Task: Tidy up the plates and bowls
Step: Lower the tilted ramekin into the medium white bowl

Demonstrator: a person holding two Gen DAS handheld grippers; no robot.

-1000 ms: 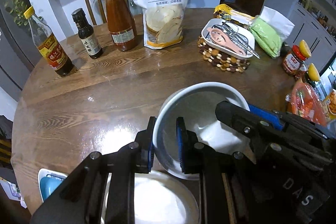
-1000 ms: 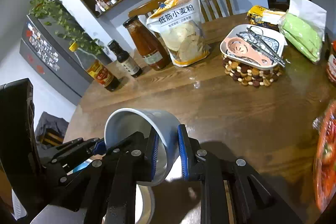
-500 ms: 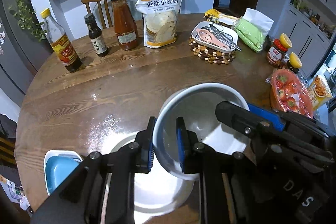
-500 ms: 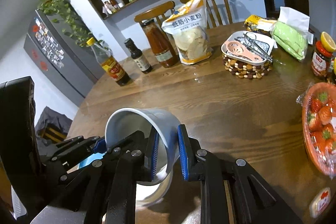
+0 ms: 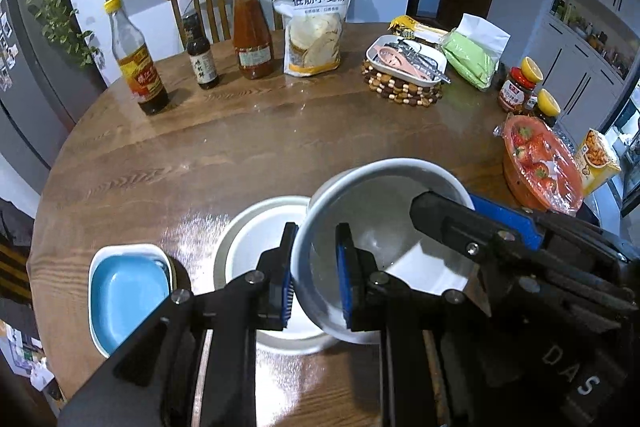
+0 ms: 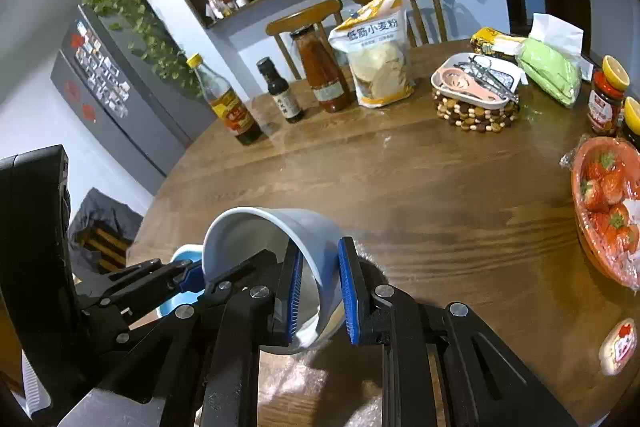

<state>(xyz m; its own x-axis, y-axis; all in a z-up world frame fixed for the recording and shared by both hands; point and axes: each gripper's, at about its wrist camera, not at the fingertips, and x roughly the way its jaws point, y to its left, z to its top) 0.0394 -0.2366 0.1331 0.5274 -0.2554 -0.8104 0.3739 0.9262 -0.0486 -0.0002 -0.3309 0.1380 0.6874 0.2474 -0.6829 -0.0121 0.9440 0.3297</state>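
Note:
A deep white bowl hangs tilted above the table, held from both sides. My left gripper is shut on its left rim, one pad inside and one outside. On the opposite rim my right gripper is shut the same way; it also shows in the left wrist view. The bowl's outer wall faces the right wrist camera, with the left gripper beyond it. Below the bowl a white round plate lies on the wooden table. A blue square dish sits left of the plate.
At the back stand an oil bottle, a dark sauce bottle, a red sauce jar and a flour bag. A utensil tray on a beaded trivet, jars and wrapped strawberries fill the right side.
Both grippers have drawn back toward the near table edge with the bowl still held. The white plate and the blue dish have come further into view beneath it.

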